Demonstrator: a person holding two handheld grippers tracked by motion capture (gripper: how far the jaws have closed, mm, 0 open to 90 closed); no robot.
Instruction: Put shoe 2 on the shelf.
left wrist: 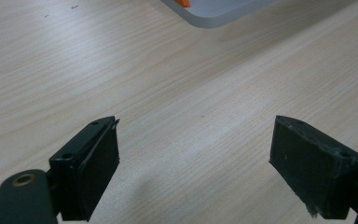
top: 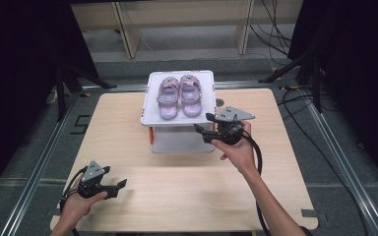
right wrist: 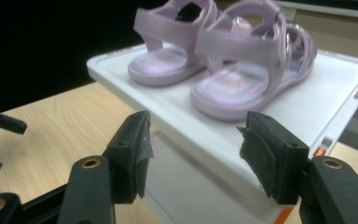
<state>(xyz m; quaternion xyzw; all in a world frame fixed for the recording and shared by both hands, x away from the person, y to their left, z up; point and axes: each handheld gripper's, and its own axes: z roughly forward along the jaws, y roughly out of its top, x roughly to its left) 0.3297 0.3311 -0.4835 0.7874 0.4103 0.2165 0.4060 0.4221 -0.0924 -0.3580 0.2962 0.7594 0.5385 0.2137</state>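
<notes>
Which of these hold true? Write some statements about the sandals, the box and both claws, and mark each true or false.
1. Two lilac sandals stand on the lid of the white box. True.
2. The right claw is shut on a sandal. False: it is open, near the lid's edge, holding nothing.
3. The left claw is open over the bare table. True.
4. The sandals lie on the table beside the box. False: they are on the lid.
5. The box has orange clips. True.
</notes>
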